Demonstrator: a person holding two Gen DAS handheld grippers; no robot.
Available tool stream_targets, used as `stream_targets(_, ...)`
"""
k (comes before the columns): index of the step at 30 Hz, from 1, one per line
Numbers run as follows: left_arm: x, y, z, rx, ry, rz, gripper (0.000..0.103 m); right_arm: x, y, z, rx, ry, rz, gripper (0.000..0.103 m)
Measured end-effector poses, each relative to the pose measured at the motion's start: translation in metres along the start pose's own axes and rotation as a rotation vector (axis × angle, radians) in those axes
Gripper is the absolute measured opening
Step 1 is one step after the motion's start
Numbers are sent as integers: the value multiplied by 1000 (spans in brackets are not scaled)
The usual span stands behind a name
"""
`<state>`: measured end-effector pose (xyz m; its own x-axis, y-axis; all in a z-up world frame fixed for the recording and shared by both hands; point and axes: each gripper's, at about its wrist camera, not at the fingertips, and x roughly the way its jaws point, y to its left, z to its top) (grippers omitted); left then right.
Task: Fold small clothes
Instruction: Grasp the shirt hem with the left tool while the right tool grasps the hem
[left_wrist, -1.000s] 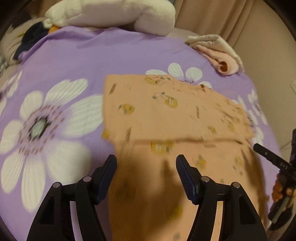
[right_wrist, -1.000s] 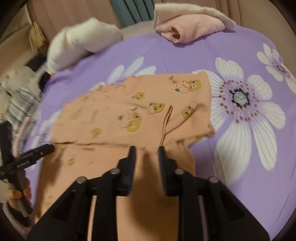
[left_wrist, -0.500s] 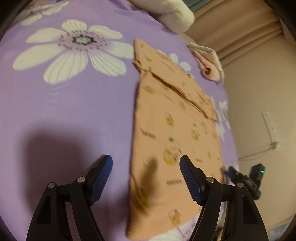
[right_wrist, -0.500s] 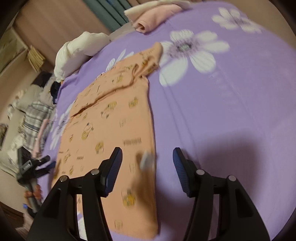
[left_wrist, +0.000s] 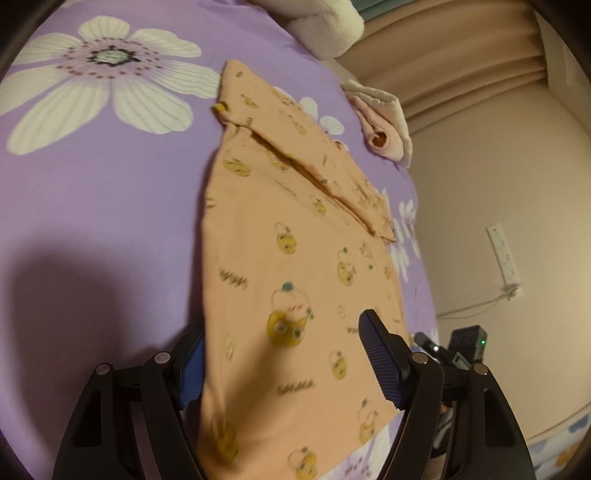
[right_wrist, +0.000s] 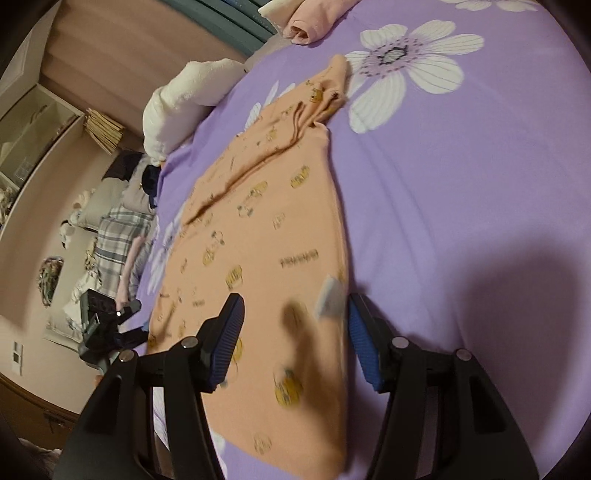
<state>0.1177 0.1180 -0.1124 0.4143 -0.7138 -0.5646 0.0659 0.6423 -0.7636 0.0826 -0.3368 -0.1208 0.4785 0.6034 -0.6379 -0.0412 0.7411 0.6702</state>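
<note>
The orange garment (left_wrist: 295, 258) lies flat on the purple bedspread (left_wrist: 92, 192); left gripper (left_wrist: 284, 358) and right gripper (right_wrist: 295, 332) each straddle its near corners, jaws apart, gripping nothing.

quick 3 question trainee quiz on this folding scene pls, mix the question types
1. True or false: the far part of the orange garment is already folded over.
2. The left gripper straddles which part of the garment? A) a side edge near the near end B) the far folded flap C) nothing
3. Fill in: the purple bedspread is printed with white ____.

Key: 1 true; 2 A; 3 flowers
</note>
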Motion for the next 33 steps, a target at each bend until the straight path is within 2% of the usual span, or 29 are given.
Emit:
stream_targets(5,7,3,6,-26,5,-53,74,17,3,14,9,5,48,54)
stream_targets(9,0,2,-5,-11,31,-67,74,19,6,11,-3,27,57,47)
stream_targets(12,-9,2,-22,8,53,-65,74,13,5,-2,-8,63,73,42)
stream_targets(18,-22,0,-49,10,72,-61,71,-3,9,-35,-22,96,94,40)
stream_targets(21,-17,0,-48,-1,68,-23,59,-2,14,-44,-36,91,90,39)
stream_targets(23,-12,5,-44,-37,67,-16,35,3,16,-44,-38,81,72,33)
stream_targets(24,-9,8,-42,-56,68,-10,29,7,16,-42,-32,79,69,27)
stream_targets(25,-6,13,-40,-89,69,-5,16,9,15,-40,-28,74,63,19)
stream_targets(26,-4,17,-39,-114,70,-6,9,11,15,-39,-23,70,53,16)
stream_targets(27,-4,20,-38,-130,70,-4,6,14,14,-38,-17,69,47,9)
stream_targets(28,-4,22,-38,-142,70,3,1,16,13,-37,-9,67,38,7)
stream_targets(31,-9,21,-38,-162,62,6,0,14,13,-36,6,63,43,6)
stream_targets(33,-16,15,-38,-137,47,-3,0,8,16,-35,-1,48,41,5)
